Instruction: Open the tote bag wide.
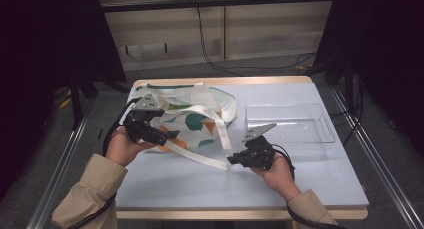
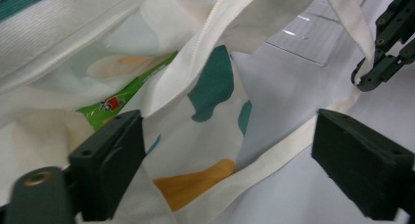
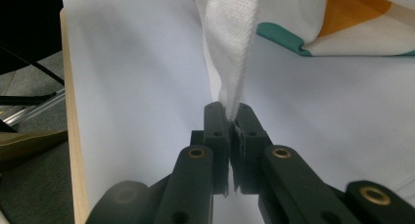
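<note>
Nearest the person, two beige sleeves enter the high view from the bottom edge, each hand holding a black two-jaw gripper over a pale blue-grey tabletop with a light wooden edge (image 1: 200, 189). Right gripper (image 1: 233, 159): jaws pressed together on the white woven fabric strap (image 1: 200, 157) of the bag; in the right gripper view the strap rises taut from between the closed jaws toward the bag. Left gripper (image 1: 172, 134): jaws spread wide apart, holding nothing, positioned at the near left side of the bag; in the left gripper view the bag's cloth lies between and beyond the two separated jaws, though whether either jaw touches it cannot be told. Next item, mid-table left: a cream cloth tote bag printed with teal and orange blobs (image 1: 200, 121), lying slumped on the tabletop, its mouth loose, a second strap draped over its top. Inside the bag, seen in the left gripper view, a bright green printed packet (image 2: 117, 99), mostly covered by cloth; its contents are not legible. Farther right, just beyond the right gripper: a clear rectangular plastic tray (image 1: 290, 120), resting flat on the table, apart from the bag. Beyond the table: grey floor, black cables (image 1: 210, 54), a pale wall.
</note>
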`<act>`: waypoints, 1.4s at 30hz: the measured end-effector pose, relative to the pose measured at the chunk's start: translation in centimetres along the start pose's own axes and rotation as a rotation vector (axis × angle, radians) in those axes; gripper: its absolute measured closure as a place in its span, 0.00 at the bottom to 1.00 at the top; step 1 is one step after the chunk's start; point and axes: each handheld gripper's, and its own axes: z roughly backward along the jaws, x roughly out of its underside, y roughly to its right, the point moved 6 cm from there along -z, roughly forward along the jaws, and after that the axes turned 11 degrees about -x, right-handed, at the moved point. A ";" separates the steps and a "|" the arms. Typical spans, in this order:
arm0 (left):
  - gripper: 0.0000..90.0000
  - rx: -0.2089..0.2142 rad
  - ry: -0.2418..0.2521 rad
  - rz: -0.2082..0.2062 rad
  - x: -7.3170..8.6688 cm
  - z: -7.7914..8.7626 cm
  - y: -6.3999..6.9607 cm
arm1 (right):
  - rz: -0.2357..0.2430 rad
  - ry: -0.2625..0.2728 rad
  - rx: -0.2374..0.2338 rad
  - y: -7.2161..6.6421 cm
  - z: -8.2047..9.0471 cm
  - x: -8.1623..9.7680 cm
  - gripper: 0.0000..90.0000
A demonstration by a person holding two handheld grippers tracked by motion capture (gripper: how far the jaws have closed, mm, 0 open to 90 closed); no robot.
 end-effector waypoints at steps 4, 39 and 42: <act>0.24 0.010 -0.004 -0.024 0.1 -0.2 0.0 | 0.000 0.002 -0.001 -0.1 0.0 0.1 0.96; 1.00 0.115 -0.021 -0.031 1.8 -1.0 0.9 | 0.005 0.140 0.170 1.5 3.6 -4.3 0.32; 1.00 0.127 -0.042 -0.040 2.0 -0.7 1.0 | 0.014 0.141 0.169 1.4 3.5 -4.6 0.31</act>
